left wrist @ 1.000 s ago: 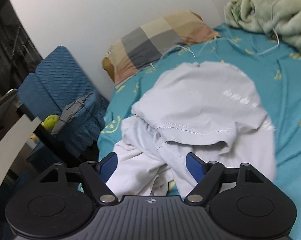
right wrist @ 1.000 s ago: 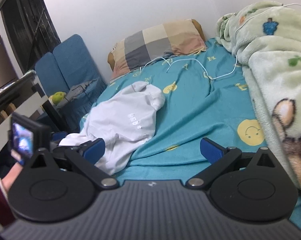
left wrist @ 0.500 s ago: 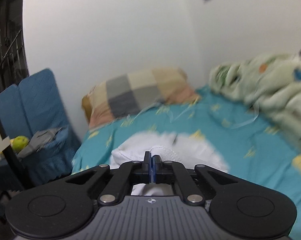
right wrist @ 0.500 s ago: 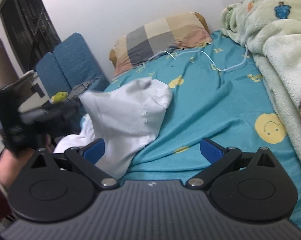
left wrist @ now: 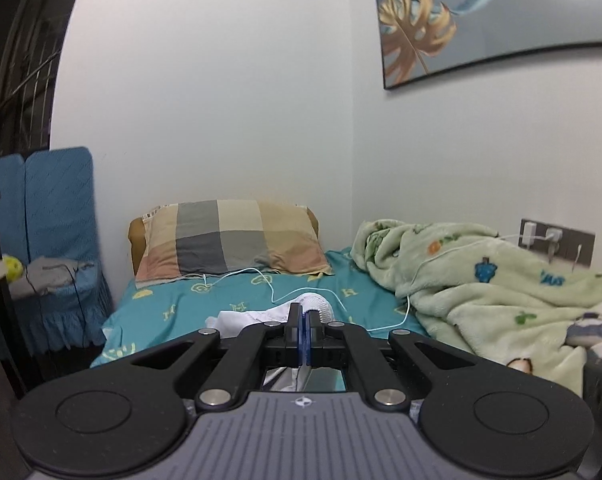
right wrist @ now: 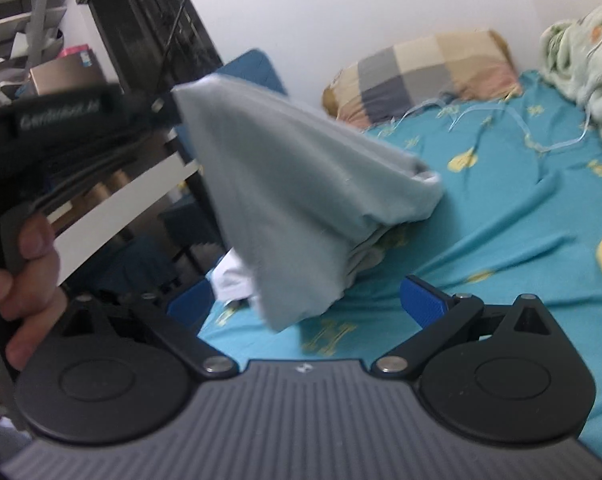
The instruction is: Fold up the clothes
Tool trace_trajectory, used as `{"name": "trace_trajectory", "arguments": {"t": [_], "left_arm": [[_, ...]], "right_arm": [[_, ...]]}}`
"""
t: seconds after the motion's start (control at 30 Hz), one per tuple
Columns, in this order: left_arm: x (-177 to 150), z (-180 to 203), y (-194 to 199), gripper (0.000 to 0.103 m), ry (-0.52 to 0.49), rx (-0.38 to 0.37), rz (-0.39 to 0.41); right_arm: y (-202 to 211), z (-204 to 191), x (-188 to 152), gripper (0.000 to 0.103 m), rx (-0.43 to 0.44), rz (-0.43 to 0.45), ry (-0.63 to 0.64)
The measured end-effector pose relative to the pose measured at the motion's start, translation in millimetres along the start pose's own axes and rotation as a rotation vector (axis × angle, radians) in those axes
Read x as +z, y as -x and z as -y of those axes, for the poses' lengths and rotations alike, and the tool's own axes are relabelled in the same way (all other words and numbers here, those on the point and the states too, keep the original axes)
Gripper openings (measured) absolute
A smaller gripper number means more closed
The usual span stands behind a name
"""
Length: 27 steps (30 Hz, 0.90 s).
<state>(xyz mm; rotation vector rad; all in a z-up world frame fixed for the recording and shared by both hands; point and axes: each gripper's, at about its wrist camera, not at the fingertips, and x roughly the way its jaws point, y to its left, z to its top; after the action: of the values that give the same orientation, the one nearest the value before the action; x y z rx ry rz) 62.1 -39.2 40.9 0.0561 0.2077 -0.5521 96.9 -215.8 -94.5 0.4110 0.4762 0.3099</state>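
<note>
White garment (right wrist: 301, 184) — lower folds blurred

Only blurred, unreadable white lettering on the left tongs (right wrist: 169, 110)

Each wrist camera looks forward along its tool, close over the bed (left wrist: 237, 300). Left view faces the headboard wall nearly level; right view tilts downward. Both share the checked pillow (left wrist: 229, 240).
</note>
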Motion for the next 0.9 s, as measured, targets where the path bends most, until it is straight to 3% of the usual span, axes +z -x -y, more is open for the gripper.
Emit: {"name": "trace_trajectory", "arguments": {"t": [0.2, 0.33, 0.4, 0.43, 0.5, 0.6, 0.67, 0.77, 0.9], "left_arm": [[-10.3, -34.3, 4.7, 0.001, 0.138, -0.028, 0.005], [-18.3, -53.7, 5.9, 0.001, 0.201, -0.035, 0.002], [-21.4, -61.1, 5.7, 0.001, 0.229, -0.034, 0.003], [-21.9, -64.6, 5.1, 0.001, 0.246, -0.028, 0.004], [-21.7, -71.0, 2.2, 0.001, 0.279, -0.014, 0.007], [-20.7, -79.9, -1.8, 0.001, 0.309, 0.012, 0.006], [-20.3, -83.5, -4.1, 0.001, 0.316, 0.030, -0.004], [-20.9, -82.5, -7.5, 0.001, 0.297, 0.032, -0.020], [-27.7, -71.0, -18.5, 0.001, 0.256, -0.019, -0.066]], "right_arm": [[-42.0, -14.4, -1.5, 0.103, -0.078, -0.037, -0.005], [-68.8, -4.6, 1.9, 0.099, -0.084, -0.059, -0.081], [-79.3, -1.6, 1.2, 0.088, -0.100, -0.093, -0.088], [-82.8, 0.0, 0.1, 0.071, -0.119, -0.110, -0.080], [-87.2, 5.1, -2.6, 0.062, -0.159, -0.121, -0.076], [-86.2, 14.5, -2.3, 0.035, -0.183, -0.121, -0.120], [-79.4, 13.9, 1.0, 0.012, -0.190, -0.098, -0.124], [-68.2, 12.3, 2.2, 0.010, -0.204, -0.130, -0.118], [-69.4, 25.5, -16.1, 0.010, -0.105, -0.369, -0.205]]}}
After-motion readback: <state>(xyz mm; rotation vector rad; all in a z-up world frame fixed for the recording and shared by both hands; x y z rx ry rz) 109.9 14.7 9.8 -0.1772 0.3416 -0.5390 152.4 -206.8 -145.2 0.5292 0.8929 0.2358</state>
